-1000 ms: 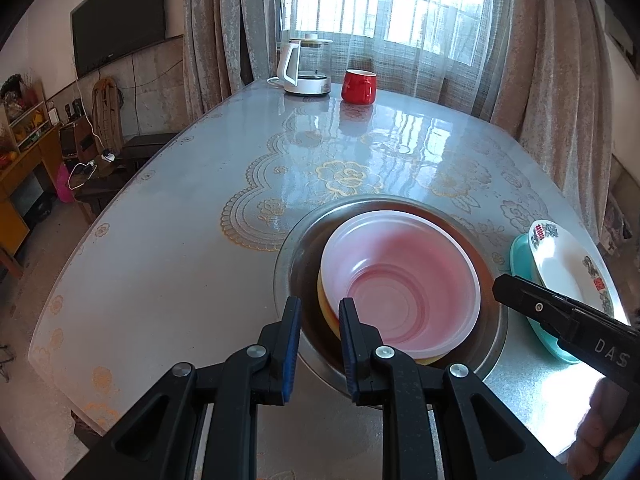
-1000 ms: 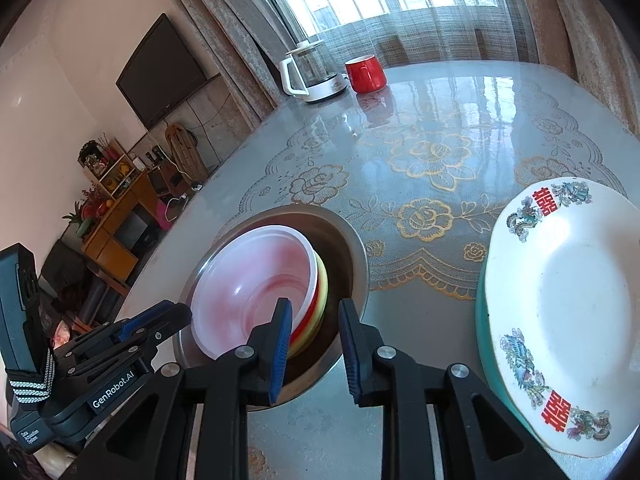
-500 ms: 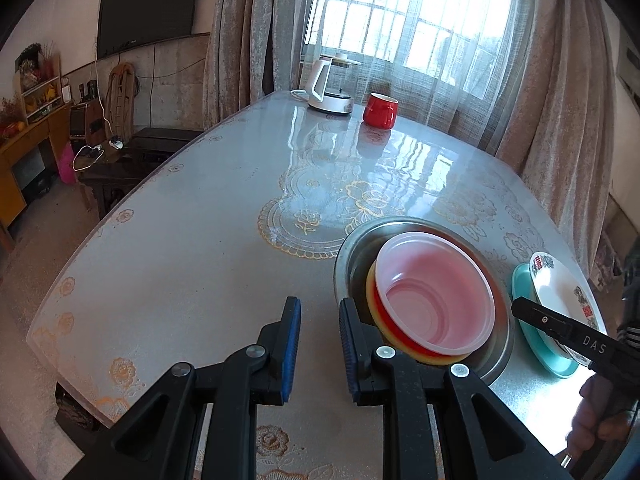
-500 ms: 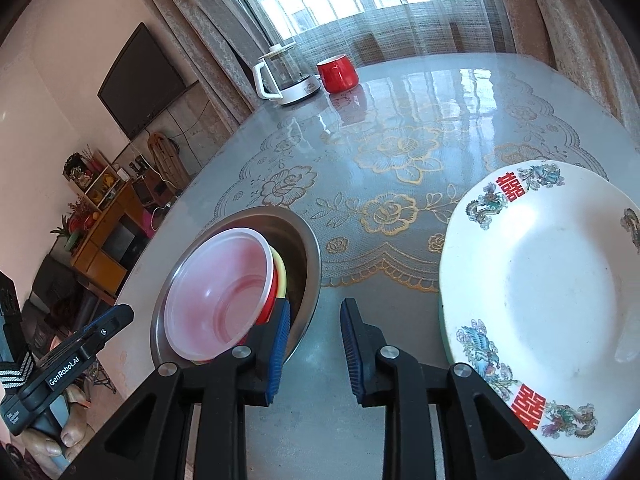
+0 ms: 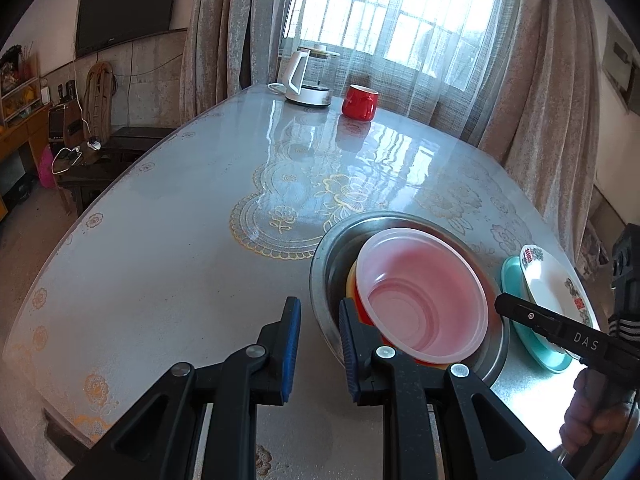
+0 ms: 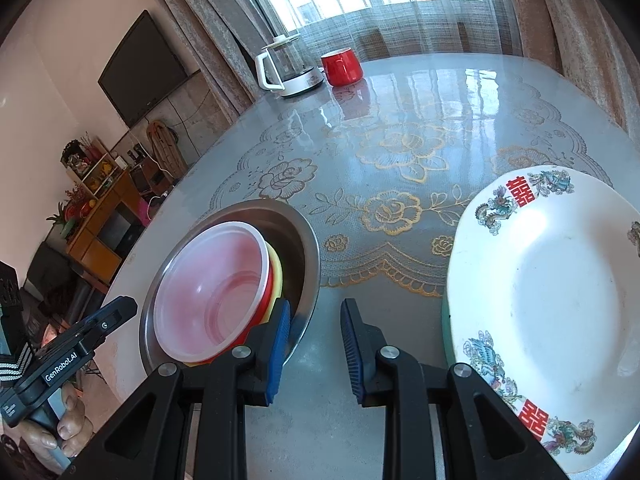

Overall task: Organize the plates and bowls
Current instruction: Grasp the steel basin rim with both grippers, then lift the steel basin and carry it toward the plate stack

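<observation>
Both claws stand narrowly apart, holding nothing. The left gripper (image 5: 316, 346) has drawn back from the steel basin (image 5: 326, 256), which holds the nested bowls (image 5: 424, 300) at near centre. To the right, the white plate (image 6: 560, 300) rests on a teal one. Stacking appears complete.

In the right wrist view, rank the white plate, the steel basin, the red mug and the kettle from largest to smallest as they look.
1. White plate, though it sits nearest the camera, which inflates it.
2. Steel basin.
3. Kettle.
4. Red mug.
Kettle and mug stand far off at the table's back edge, so both look shrunken.
</observation>
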Available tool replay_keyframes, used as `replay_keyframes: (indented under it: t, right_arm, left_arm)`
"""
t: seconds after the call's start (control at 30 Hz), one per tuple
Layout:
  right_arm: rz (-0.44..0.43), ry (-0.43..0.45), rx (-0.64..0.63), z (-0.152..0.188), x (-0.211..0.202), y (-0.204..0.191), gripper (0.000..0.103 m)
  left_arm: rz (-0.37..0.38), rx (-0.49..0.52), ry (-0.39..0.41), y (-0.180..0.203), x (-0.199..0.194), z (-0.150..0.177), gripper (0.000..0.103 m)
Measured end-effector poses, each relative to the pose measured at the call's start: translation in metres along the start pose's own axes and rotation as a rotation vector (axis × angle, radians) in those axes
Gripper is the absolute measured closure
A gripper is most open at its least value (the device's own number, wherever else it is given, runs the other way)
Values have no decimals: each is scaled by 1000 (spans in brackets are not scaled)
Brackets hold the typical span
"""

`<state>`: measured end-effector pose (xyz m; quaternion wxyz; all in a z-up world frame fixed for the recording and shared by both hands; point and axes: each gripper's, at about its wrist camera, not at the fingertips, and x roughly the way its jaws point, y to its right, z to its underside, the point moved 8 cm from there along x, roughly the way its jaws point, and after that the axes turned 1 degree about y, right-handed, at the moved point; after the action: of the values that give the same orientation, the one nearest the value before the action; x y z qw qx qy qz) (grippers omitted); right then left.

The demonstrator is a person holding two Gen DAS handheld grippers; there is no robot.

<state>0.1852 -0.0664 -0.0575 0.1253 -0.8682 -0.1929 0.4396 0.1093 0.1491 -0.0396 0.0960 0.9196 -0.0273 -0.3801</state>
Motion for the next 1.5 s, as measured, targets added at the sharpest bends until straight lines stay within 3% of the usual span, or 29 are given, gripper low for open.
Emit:
replay_keyframes:
  t: [0.17, 0.53, 0.8, 1.5]
  right_arm:
    - [6, -15, -12, -1, 8, -4, 77]
    - [-8, -61, -20, 0, 29, -5, 79]
    - [1, -61, -67, 1, 29, -12, 84]
    - [-32, -70, -28, 11, 22, -12, 85]
  left_arm:
    - [-33, 30, -28, 1, 14, -1, 86]
    - [8, -5, -77, 1, 34, 1, 87]
    - [51, -11, -52, 0, 30, 3, 87]
    - [77, -8, -42, 5, 12, 17, 85]
